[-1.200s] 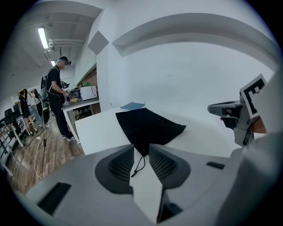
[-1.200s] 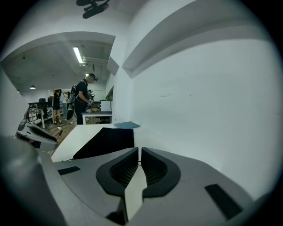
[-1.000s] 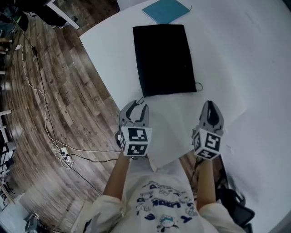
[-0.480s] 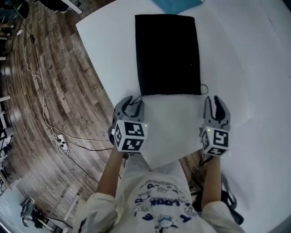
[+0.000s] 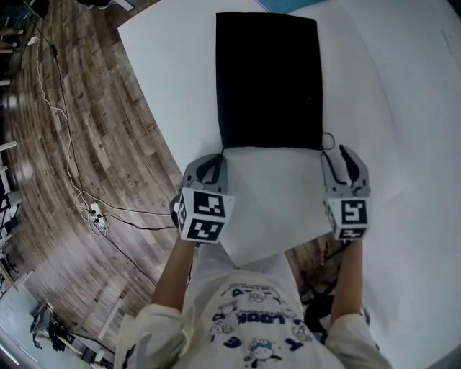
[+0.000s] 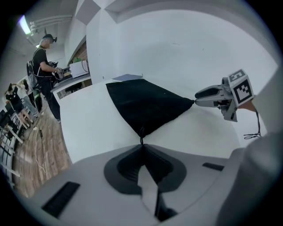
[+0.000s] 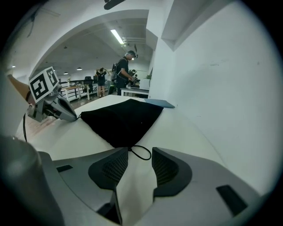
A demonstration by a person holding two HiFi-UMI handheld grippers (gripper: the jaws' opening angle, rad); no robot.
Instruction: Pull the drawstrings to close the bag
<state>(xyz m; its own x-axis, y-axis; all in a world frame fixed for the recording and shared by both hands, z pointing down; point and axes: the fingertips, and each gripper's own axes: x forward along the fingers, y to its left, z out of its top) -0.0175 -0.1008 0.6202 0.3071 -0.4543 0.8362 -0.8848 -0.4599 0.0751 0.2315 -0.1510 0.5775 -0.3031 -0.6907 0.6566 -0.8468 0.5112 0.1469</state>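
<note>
**Desk:** Where is the bag, and what are your tongs doing?

**Me:** The black bag [image 5: 268, 79] lies flat on the white table [image 5: 403, 108], mouth end toward me. My left gripper [image 6: 142, 145] is at the bag's near left corner. Its jaws have just closed and are now pinched together on the left drawstring [image 6: 142, 137], right where it leaves the hem. My right gripper [image 7: 139, 152] is at the bag's near right corner. Its jaws have just opened and stand wide. The right drawstring loop [image 7: 149, 154] lies just ahead of their tips, nearer one tip, and the pads aren't pressing it.

**Desk:** How will it handle?

**Me:** I'd judge it soft, limp and very light, so the whole bag could slide toward me rather than cinch. The cords are thin and could slip out of a shallow bite. I'd grip each one close to the hem and pull them outward, away from the bag's sides.

**Desk:** Count?

**Me:** One bag, two drawstrings, two grippers. There is also one blue sheet [image 5: 288, 4] just beyond the bag's far end.
</note>
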